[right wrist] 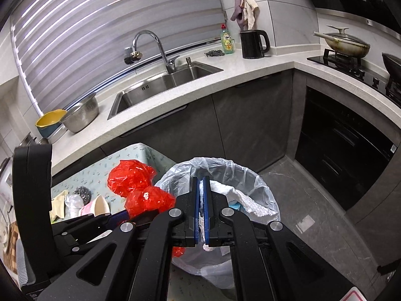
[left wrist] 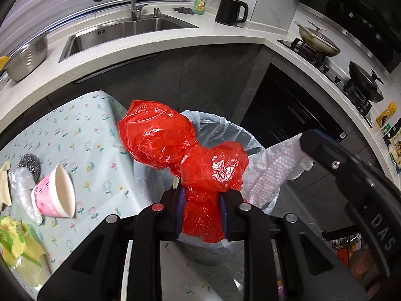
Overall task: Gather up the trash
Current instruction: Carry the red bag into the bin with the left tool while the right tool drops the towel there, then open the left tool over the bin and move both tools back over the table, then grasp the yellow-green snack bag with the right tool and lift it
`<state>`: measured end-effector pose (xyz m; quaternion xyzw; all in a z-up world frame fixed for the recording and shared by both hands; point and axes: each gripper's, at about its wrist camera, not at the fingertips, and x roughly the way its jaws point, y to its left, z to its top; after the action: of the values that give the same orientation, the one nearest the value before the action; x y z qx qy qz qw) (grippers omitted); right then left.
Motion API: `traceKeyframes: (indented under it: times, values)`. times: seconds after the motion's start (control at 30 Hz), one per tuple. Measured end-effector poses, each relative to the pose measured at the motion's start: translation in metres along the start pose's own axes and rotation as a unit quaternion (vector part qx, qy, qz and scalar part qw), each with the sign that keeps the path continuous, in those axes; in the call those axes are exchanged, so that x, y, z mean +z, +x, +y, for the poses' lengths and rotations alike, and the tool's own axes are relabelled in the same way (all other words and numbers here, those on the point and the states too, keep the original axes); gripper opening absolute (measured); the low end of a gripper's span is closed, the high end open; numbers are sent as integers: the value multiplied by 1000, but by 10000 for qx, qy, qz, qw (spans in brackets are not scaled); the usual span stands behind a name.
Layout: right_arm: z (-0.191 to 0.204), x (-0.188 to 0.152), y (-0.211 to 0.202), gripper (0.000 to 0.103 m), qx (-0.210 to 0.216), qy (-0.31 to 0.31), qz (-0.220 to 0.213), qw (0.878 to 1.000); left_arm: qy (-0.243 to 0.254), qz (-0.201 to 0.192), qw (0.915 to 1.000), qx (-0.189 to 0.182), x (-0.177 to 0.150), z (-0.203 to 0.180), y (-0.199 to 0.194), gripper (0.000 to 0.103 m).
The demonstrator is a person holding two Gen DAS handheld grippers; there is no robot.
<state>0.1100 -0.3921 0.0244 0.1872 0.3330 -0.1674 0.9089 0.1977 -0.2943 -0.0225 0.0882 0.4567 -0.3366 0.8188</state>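
The red plastic bag is crumpled into two lobes, and I have its lower neck pinched between the pads of my left gripper, so the bundle stands up and away from the fingers, leaning left. From the left wrist view its upper lobe hangs over the edge of the flowered tablecloth, while the lower lobe and the pinched neck sit just above the near left rim of the lined trash bin. So the bin mouth lies ahead and to the right of what I hold; I judge a short carry that way comes before letting go.

My right gripper is clamped on a white textured sheet, which drapes down into the bin's right side; this hand is already over the opening, nearer the drop than the left.

On the tablecloth, well left of the bin, wait a tipped pink paper cup, a steel scourer and yellow wrappers.
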Motion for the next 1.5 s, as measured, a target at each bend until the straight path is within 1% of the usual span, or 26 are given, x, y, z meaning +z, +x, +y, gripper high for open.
traceKeyframes:
  times: [0.13,0.3,0.37,0.4,0.43,0.5,0.63,0.77,0.9,1.03,1.1,1.17,1.37,1.5]
  values:
    - [-3,-1,12,3,-26,51,75,10000,79,98,9999,-13,5,-5,13,23]
    - [-5,-2,22,4,-46,161,145,9998,-3,259,9997,-10,8,-1,27,29]
    - [-6,-3,22,7,-62,215,134,9997,-13,276,9996,22,8,2,29,35]
    - [-6,-3,22,7,-53,232,134,9996,-18,251,9997,45,7,4,28,41]
    - [-6,-3,21,8,-48,251,125,9996,-33,202,9998,78,7,6,27,50]
    - [-7,-3,21,12,-46,257,111,9996,-87,134,9998,134,7,9,24,61]
    - [-5,-1,15,15,-27,236,46,9997,-257,105,9996,61,8,17,17,62]
    - [1,0,0,24,29,232,-73,9997,-264,-17,9996,99,7,20,4,62]
    - [10,0,-16,30,99,200,-191,9996,-325,-178,9991,213,2,27,-14,65]
    - [25,-4,-30,32,198,96,-243,9995,-414,-348,9977,417,-8,39,-36,66]
    - [36,-7,-35,33,292,16,-230,9993,-559,-389,9966,474,-13,51,-47,67]
    - [47,-11,-42,33,355,-93,-238,9990,-738,-459,9947,546,-21,65,-60,70]
    - [84,-26,-58,33,632,-302,-232,9973,-1046,-704,9880,893,-42,105,-103,71]
    - [112,-39,-64,37,790,-487,-161,9956,-1297,-770,9825,1095,-58,136,-129,71]
